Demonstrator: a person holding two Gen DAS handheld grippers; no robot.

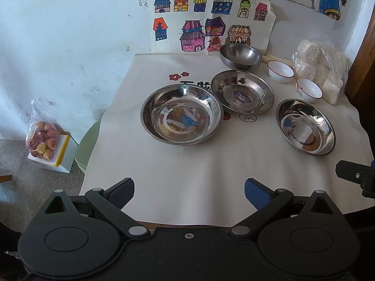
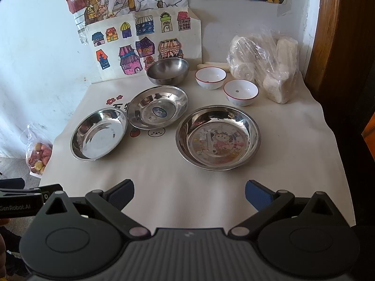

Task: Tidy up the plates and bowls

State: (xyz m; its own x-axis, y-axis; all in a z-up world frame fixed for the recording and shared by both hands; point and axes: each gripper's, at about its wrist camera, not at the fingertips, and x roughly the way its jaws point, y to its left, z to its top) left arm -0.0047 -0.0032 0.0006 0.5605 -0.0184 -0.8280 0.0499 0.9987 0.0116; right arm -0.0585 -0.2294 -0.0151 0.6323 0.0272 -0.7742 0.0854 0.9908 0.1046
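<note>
Both sets of jaws are spread wide with nothing in them: left gripper and right gripper hang over the bare near strip of the tabletop. Using the stickered steel plate as anchor: another steel plate just left of it, rims nearly touching; a deep steel bowl behind it; a third plate front-right, clear gap around it; two white bowls right, near the plastic bag.

A cloth-covered table carries three steel plates, a steel bowl and two white bowls.
</note>
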